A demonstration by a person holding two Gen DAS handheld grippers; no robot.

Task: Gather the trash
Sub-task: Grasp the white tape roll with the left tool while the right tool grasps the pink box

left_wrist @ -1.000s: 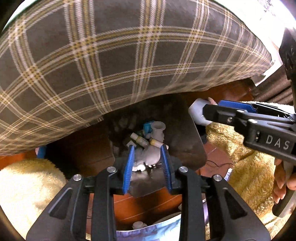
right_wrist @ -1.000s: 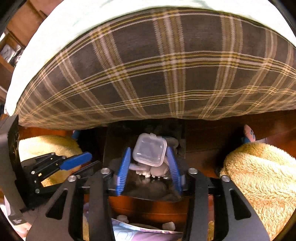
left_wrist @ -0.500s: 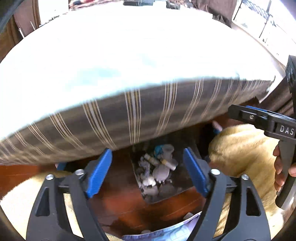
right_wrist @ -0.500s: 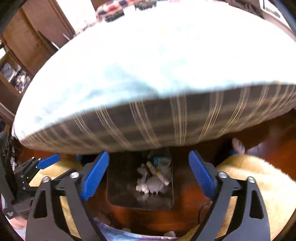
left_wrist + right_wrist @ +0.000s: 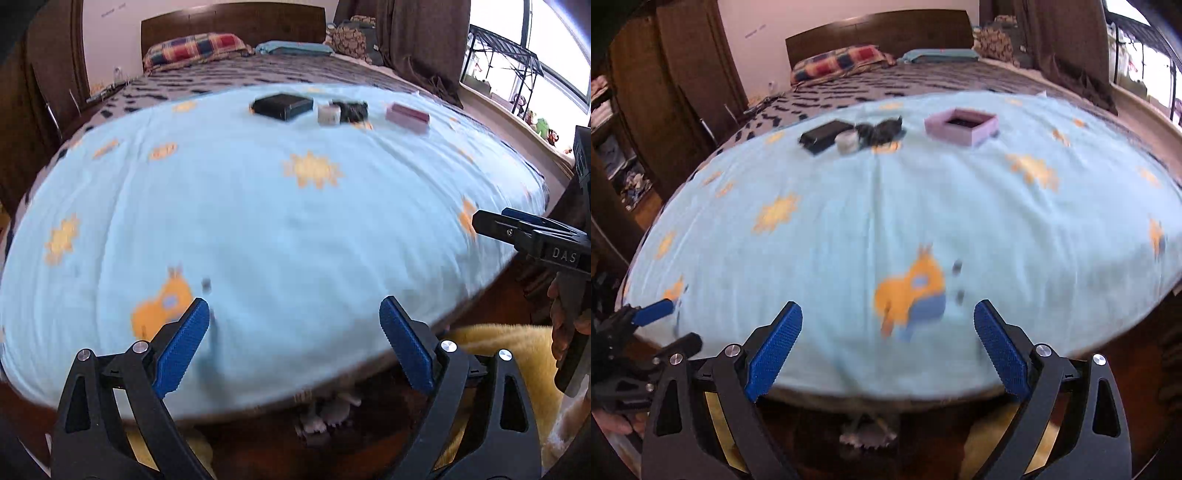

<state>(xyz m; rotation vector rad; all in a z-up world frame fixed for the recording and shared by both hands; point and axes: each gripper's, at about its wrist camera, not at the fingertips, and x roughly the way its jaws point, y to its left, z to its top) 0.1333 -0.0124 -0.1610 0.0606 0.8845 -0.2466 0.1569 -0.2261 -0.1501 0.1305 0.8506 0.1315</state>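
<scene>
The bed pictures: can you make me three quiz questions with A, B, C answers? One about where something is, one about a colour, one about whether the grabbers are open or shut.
1. Where is the pink box?
A. on the light blue blanket
B. on the floor
C. in a gripper

2. What colour are the gripper pads?
A. red
B. blue
C. green

3. How are the left gripper and right gripper?
A. both shut
B. one shut
C. both open

Answers:
1 A, it sits far back on the blanket.
2 B, both pairs are blue.
3 C, their jaws stand wide apart with nothing between them.
</scene>
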